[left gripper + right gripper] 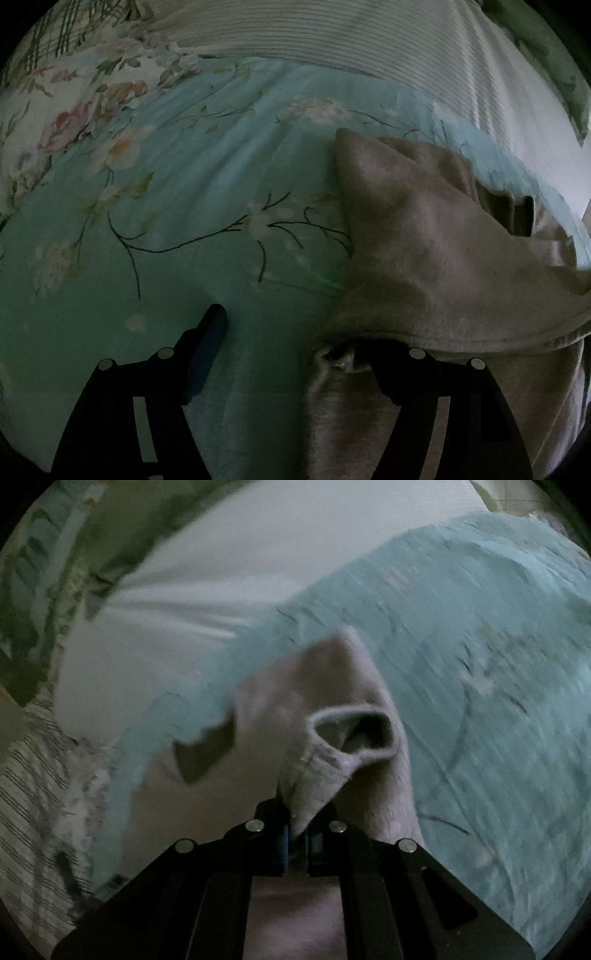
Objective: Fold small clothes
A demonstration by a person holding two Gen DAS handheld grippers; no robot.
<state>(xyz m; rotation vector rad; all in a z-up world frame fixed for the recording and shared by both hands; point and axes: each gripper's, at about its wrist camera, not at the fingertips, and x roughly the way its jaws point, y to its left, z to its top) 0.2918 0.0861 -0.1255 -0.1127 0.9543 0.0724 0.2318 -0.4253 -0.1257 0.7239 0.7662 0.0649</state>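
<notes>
A: What is laid out, from the largest item down?

B: A floral teal bedsheet (pixel 155 229) is spread across the scene; a beige garment (pixel 424 251) is lying on it at the right, with one corner reaching toward the far side; an open sleeve hole (pixel 354 734) is seen in the right wrist view.

A: How are the grippers set?

B: The right gripper (pixel 297 830) is clamped tight on a fold of the garment's near edge; the left gripper (pixel 291 343) is held wide, one finger (pixel 208 339) over bare sheet, the other tucked under the garment's hem; nothing is pinched.

A: What faults are to be expected?

B: The thin pinch may be lost if the cloth is pulled hard; a crooked fold is likely if only one edge is carried; the sheet may be caught along with the hem.

A: What is obscured?

B: The left gripper's right fingertip is covered by cloth; the right view is smeared; the garment's type cannot be determined.
</notes>
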